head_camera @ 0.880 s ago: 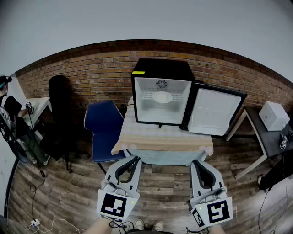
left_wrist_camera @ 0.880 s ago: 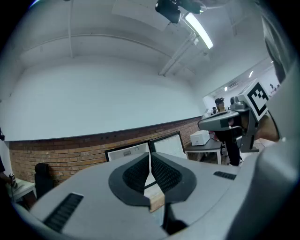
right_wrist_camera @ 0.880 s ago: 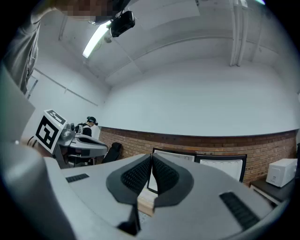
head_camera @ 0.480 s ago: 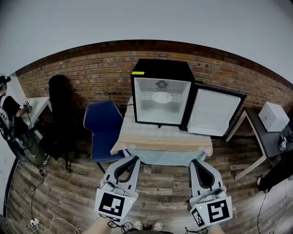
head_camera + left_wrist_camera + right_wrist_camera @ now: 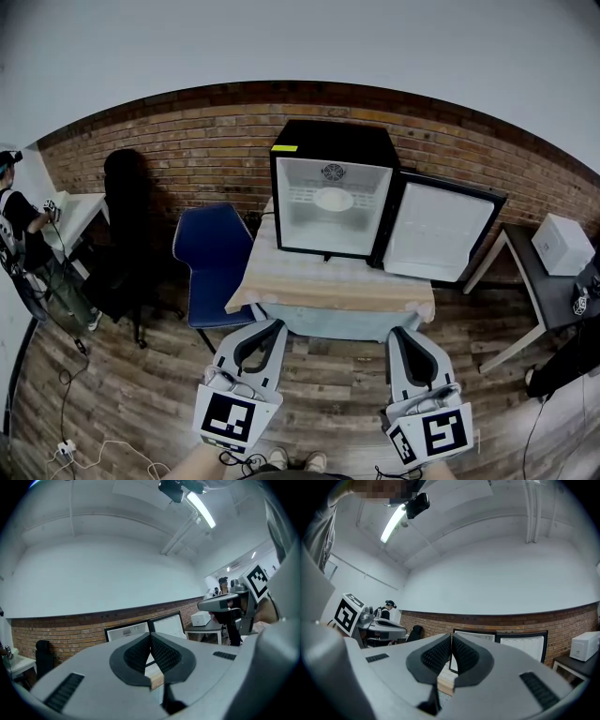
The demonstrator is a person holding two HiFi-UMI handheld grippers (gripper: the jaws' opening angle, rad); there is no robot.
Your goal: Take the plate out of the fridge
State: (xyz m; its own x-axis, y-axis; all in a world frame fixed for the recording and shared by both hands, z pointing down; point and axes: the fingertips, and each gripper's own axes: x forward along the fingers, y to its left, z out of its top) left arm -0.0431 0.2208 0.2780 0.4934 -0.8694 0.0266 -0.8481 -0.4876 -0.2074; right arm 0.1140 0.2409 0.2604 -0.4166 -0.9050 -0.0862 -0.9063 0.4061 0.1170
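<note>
Plate [image 5: 334,200] white, round, on fridge [image 5: 333,137] shelf; left gripper [image 5: 276,326] and right gripper [image 5: 399,334] closed, empty.

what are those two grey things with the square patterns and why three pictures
Those are two hand-held grippers, not a robot: a person holds one in each hand. The head view comes from a camera on the person's head, looking down; the left gripper and right gripper show at its bottom. The other two pictures come from a camera on each gripper, looking along its jaws. Both grippers are shut and hold nothing. Ahead stands a table with a small black fridge, its door open, and a white plate inside.
</note>
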